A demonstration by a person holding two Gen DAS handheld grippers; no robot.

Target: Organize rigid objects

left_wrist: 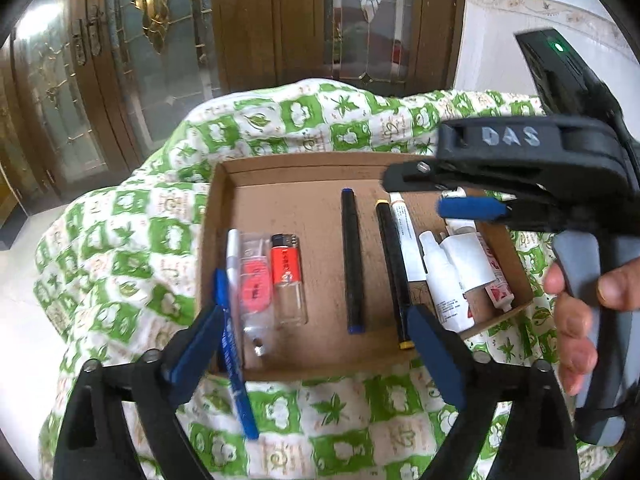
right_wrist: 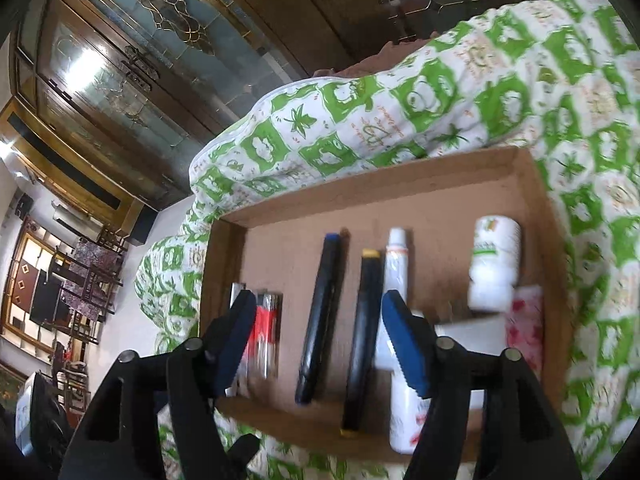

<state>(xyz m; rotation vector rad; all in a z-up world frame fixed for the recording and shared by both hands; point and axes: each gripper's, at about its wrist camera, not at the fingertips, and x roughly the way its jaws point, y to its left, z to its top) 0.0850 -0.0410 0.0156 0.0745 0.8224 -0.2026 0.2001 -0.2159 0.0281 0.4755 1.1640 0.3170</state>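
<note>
Two claws above a shallow cardboard tray (left_wrist: 218, 216) resting on a soft quilt (left_wrist: 132, 240) printed with green and white squares; no desk visible, only this bedding with a dark wooden glass-fronted cabinet (left_wrist: 120, 60) behind. Left claw (left_wrist: 312, 354) spread wide at the tray's near edge, blue rubbery pads (left_wrist: 196, 346) empty, a blue pen (left_wrist: 232, 356) beside its left pad, lying half over the tray's near-left corner onto the quilt, probably the next item to tidy. Right claw (right_wrist: 320, 344) likewise spread, gripping nothing, hovering over the tray's right half, seemingly between placements. Inside, hard slender items laid parallel, as if sorted by kind: at left a white pen (left_wrist: 233, 256), a clear plastic packet with pink contents (left_wrist: 254, 280), and an orange lighter (left_wrist: 287, 276) with a see-through lower body; mid-tray, two black cylindrical markers, one blue-capped (left_wrist: 352, 264), one yellow-capped (left_wrist: 394, 276); next, a narrow white tube (right_wrist: 396, 260). At right, smooth white plastic bottles (left_wrist: 452, 272), one squat with a green label (right_wrist: 494, 264), and a small pink-patterned pack (right_wrist: 524, 320). Right-wrist view motion-blurred, finer labels unreadable.
</note>
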